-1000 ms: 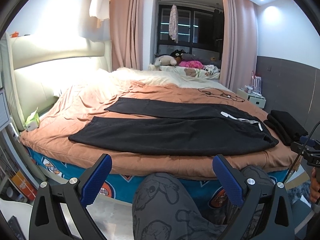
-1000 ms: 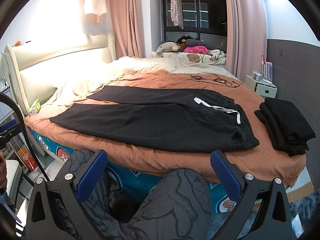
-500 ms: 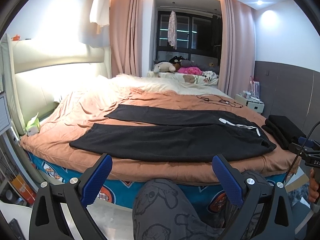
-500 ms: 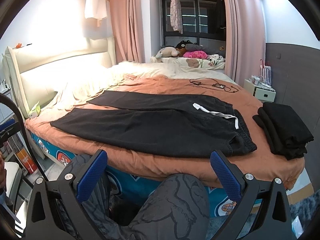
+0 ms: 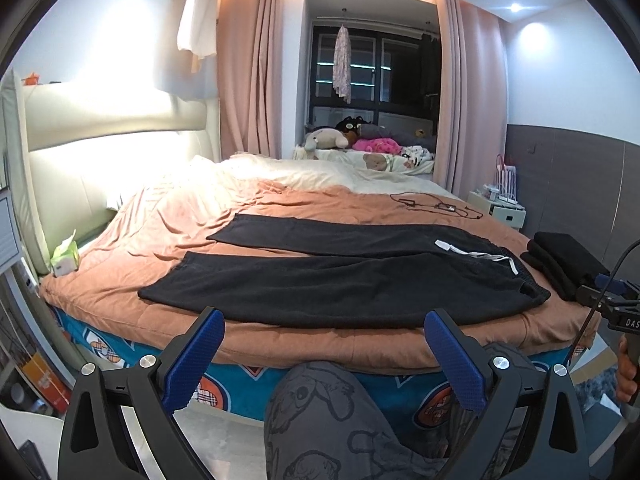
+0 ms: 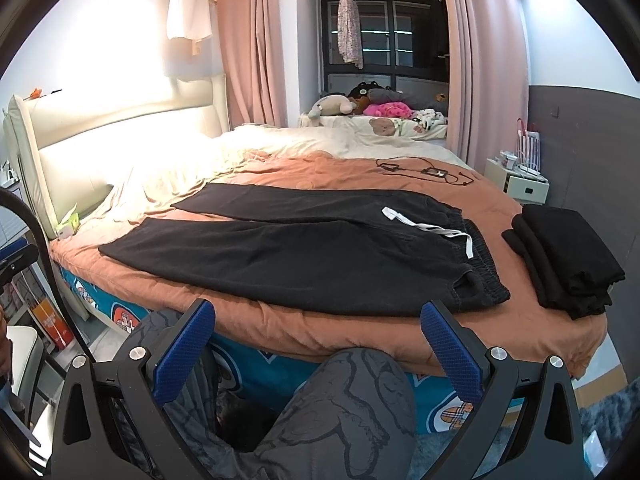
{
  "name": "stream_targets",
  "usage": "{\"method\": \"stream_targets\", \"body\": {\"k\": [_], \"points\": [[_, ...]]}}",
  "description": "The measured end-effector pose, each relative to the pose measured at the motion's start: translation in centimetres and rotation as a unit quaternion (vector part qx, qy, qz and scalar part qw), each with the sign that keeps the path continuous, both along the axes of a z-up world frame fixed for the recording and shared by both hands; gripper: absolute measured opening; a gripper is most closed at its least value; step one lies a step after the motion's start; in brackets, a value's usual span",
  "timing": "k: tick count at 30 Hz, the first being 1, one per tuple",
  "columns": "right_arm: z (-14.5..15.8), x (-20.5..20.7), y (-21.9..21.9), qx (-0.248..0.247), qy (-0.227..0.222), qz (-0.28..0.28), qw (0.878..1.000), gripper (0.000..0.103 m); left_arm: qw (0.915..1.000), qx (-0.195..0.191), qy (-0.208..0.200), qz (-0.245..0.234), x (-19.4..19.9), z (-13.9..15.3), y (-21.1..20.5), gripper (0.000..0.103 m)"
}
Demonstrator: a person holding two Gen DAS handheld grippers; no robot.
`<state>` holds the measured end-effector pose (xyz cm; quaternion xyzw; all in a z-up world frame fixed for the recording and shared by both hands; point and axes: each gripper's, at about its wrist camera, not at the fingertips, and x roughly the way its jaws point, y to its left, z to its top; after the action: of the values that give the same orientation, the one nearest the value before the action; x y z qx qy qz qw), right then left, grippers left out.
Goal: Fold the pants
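Note:
Black pants (image 5: 340,280) (image 6: 312,252) lie flat on the orange bedspread, legs spread toward the left, waistband with a white drawstring (image 6: 428,228) at the right. My left gripper (image 5: 320,356) hovers open in front of the bed's near edge, blue pads wide apart, nothing between them. My right gripper (image 6: 316,344) is open too, also short of the bed edge, over the person's knee (image 6: 360,396). Neither touches the pants.
A folded black garment stack (image 6: 564,256) sits at the bed's right end. Cables (image 6: 420,170) lie further back on the bed (image 6: 360,328). A tissue box (image 5: 64,256) rests by the headboard, a nightstand (image 6: 520,184) stands at the far right, and plush toys line the window ledge.
Both cameras have tilted up slightly and dropped lower, so the bed sits lower in view. The pants have not moved and both grippers stay open.

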<state>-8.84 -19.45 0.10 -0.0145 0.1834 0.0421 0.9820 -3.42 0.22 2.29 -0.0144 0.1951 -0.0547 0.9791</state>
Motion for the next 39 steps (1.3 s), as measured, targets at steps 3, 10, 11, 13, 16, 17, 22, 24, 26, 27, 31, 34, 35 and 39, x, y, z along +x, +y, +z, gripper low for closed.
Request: {"method": "stream_targets", "body": {"k": [3, 10, 11, 13, 16, 17, 22, 24, 26, 27, 31, 34, 35, 39], "points": [[0.1, 0.2, -0.1, -0.001, 0.0, -0.001, 1.0, 0.103, 1.0, 0.001, -0.001, 0.0, 0.1, 0.1, -0.1, 0.101], [0.4, 0.6, -0.4, -0.004, -0.004, -0.001, 1.0, 0.103, 1.0, 0.006, -0.001, 0.001, 0.9, 0.1, 0.0, 0.101], [0.4, 0.8, -0.5, -0.004, -0.003, -0.001, 1.0, 0.103, 1.0, 0.007, 0.0, 0.002, 1.0, 0.1, 0.1, 0.101], [0.3, 1.2, -0.5, -0.004, 0.0, -0.001, 1.0, 0.103, 1.0, 0.008, 0.001, 0.003, 1.4, 0.0, 0.3, 0.101], [0.3, 2.0, -0.6, -0.003, 0.005, -0.003, 1.0, 0.103, 1.0, 0.006, 0.002, 0.004, 2.2, -0.1, 0.8, 0.101], [0.2, 2.4, -0.7, -0.002, 0.007, -0.002, 1.0, 0.103, 1.0, 0.006, 0.002, 0.004, 2.4, -0.1, 1.0, 0.101], [0.6, 3.8, -1.0, -0.003, 0.016, -0.002, 1.0, 0.103, 0.9998, 0.006, 0.011, 0.014, 4.4, -0.4, 1.8, 0.101], [0.7, 4.6, -1.3, -0.004, 0.019, -0.003, 1.0, 0.103, 0.9996, 0.001, 0.019, 0.02, 5.4, -0.8, 2.4, 0.101], [0.6, 5.5, -1.7, -0.005, 0.023, -0.009, 1.0, 0.103, 0.9993, 0.001, 0.027, 0.027, 6.3, -1.1, 2.8, 0.101], [0.6, 5.9, -1.8, -0.005, 0.026, -0.012, 1.0, 0.103, 0.9991, 0.002, 0.03, 0.031, 6.6, -1.3, 3.0, 0.101], [0.3, 8.1, -2.5, 0.002, 0.043, -0.027, 0.999, 0.103, 0.9978, -0.001, 0.051, 0.043, 8.5, -2.4, 4.0, 0.101], [0.3, 9.4, -2.7, 0.006, 0.058, -0.034, 0.998, 0.103, 0.9966, -0.006, 0.066, 0.049, 9.8, -3.2, 4.8, 0.101], [0.3, 9.9, -2.9, 0.007, 0.063, -0.039, 0.997, 0.103, 0.996, -0.008, 0.073, 0.051, 10.3, -3.4, 5.1, 0.101], [0.6, 11.5, -3.3, 0.015, 0.075, -0.055, 0.996, 0.103, 0.9938, -0.014, 0.093, 0.06, 12.1, -4.5, 6.1, 0.101]]}}
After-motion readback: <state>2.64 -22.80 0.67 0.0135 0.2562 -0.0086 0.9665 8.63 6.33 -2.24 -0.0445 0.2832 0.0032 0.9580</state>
